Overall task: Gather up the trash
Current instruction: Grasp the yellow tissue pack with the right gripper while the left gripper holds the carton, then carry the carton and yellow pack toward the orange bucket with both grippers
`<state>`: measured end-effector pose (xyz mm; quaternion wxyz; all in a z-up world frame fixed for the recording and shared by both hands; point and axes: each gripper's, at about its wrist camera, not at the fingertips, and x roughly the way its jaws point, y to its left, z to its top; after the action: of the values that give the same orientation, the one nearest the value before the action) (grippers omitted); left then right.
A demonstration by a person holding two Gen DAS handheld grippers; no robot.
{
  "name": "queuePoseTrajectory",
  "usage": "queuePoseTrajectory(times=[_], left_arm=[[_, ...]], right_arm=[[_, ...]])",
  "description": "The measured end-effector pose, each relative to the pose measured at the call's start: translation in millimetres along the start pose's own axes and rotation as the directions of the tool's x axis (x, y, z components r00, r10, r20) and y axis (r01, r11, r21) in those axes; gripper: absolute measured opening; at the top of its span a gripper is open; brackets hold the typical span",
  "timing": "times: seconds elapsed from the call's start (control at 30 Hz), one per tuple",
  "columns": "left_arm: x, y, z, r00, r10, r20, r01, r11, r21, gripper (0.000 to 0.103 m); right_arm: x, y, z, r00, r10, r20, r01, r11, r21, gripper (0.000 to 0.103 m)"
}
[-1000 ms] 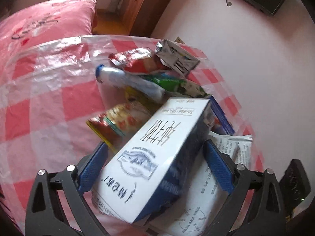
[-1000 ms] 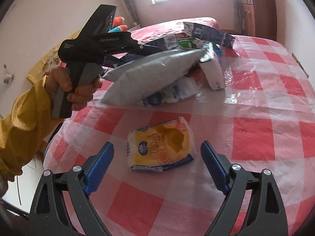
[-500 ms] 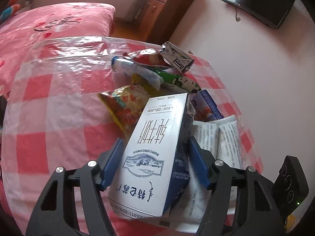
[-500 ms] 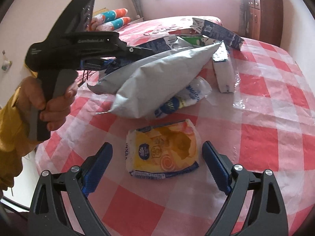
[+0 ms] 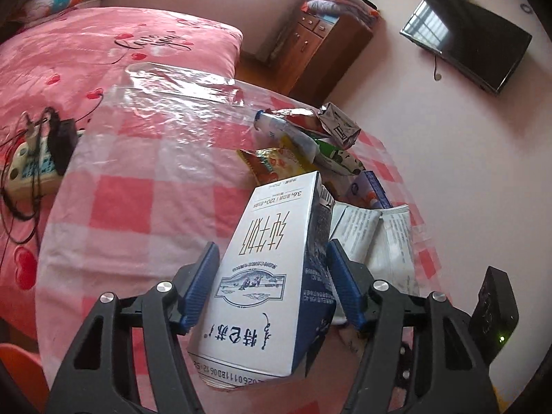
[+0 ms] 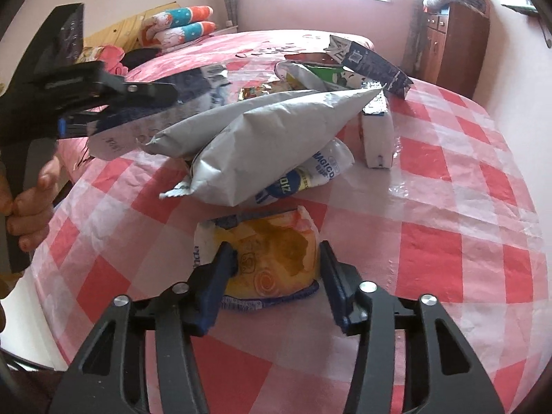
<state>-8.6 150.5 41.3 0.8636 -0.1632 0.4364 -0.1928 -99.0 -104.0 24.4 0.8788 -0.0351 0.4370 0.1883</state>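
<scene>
Clamping down on trash with both hands: the right gripper point(image 6: 272, 276) has just been closing around a yellow snack wrapper point(image 6: 265, 252) lying flat on the checked tablecloth point(image 6: 448, 241), pads about touching its sides. The left gripper point(image 5: 272, 289) has narrowed onto a milk carton point(image 5: 269, 276), lifting it clear. Behind, more wrappers point(image 6: 269, 138) sit piled.

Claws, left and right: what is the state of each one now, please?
Left claw: closed on the milk carton, just tightened.
Right claw: just closed on the yellow packet.
</scene>
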Motion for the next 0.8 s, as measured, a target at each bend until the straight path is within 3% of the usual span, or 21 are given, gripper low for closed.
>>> queuePoseTrajectory(times=[0.17,0.33,0.8], left_arm=[[-19,1,-12,1.0,-0.006,0.03,0.006,1.0,-0.01,0.065],[-32,-2,-31,0.999,0.009,0.042,-0.009,1.0,-0.004,0.065],[-62,-1,-69,0.995,0.058,0.077,-0.058,0.998,0.007,0.065]], right_arm=[[-11,-3,-11,1.0,-0.009,0.022,0.009,1.0,0.007,0.028],[-22,-5,-20,0.999,0.017,0.029,-0.018,0.999,0.036,0.019],[-61,13,-30,0.993,-0.001,0.119,-0.002,1.0,0.026,0.011]])
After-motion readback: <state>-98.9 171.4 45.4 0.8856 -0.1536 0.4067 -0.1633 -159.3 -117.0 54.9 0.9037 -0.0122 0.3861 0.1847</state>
